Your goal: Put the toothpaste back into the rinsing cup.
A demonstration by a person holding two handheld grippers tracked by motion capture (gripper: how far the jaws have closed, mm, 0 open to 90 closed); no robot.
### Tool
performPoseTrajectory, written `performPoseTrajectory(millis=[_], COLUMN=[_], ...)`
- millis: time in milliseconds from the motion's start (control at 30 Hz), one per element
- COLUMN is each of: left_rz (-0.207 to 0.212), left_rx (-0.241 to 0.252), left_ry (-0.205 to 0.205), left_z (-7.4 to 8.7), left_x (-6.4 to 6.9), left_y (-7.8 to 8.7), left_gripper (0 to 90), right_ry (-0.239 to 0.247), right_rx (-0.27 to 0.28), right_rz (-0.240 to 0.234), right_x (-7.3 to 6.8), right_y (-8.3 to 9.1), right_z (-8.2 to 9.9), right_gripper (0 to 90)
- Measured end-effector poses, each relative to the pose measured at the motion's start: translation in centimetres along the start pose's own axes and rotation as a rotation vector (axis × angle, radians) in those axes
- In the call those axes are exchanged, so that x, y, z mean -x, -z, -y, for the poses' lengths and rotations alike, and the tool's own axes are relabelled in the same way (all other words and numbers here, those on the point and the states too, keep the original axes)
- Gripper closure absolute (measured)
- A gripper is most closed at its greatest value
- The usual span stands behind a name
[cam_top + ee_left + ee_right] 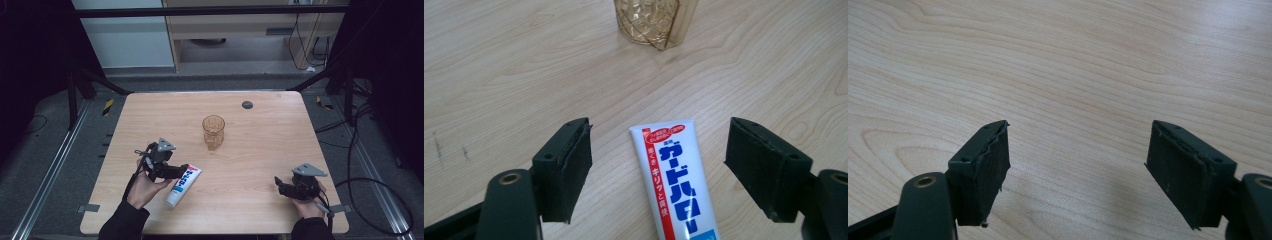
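Apparently lining up a grasp, the wide-open left gripper point(659, 165) straddles the toothpaste tube point(675, 180), needing to lower and close; the right gripper point(1078, 170) idles open over bare desk point(1073, 60).

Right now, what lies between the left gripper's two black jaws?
In the left gripper view, the white toothpaste tube with blue and red lettering lies flat between the open left gripper jaws, on the wooden table, touching neither.
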State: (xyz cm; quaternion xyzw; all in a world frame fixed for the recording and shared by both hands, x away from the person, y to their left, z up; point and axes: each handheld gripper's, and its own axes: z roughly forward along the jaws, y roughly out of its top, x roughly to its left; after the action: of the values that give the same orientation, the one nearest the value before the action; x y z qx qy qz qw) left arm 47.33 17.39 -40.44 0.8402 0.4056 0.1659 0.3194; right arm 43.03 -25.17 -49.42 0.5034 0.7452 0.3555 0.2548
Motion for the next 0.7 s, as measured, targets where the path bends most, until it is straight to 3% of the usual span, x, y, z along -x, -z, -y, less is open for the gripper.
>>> performPoseTrajectory(millis=[267, 700], left_rz=[0.014, 0.017], left_rx=[-0.05, -0.129], left_ry=[-0.044, -0.058], left_z=[-1.0, -1.0], left_x=[1.1, 1.6], left_y=[-0.9, -3.2], left_gripper=[24.0, 24.0], right_ry=[0.003, 0.006], right_rx=[-0.001, -0.007], right_rz=[-0.004, -0.008], right_x=[0.0, 0.0], right_y=[0.0, -0.1], right_z=[0.0, 0.0], right_gripper=[24.9, 25.0])
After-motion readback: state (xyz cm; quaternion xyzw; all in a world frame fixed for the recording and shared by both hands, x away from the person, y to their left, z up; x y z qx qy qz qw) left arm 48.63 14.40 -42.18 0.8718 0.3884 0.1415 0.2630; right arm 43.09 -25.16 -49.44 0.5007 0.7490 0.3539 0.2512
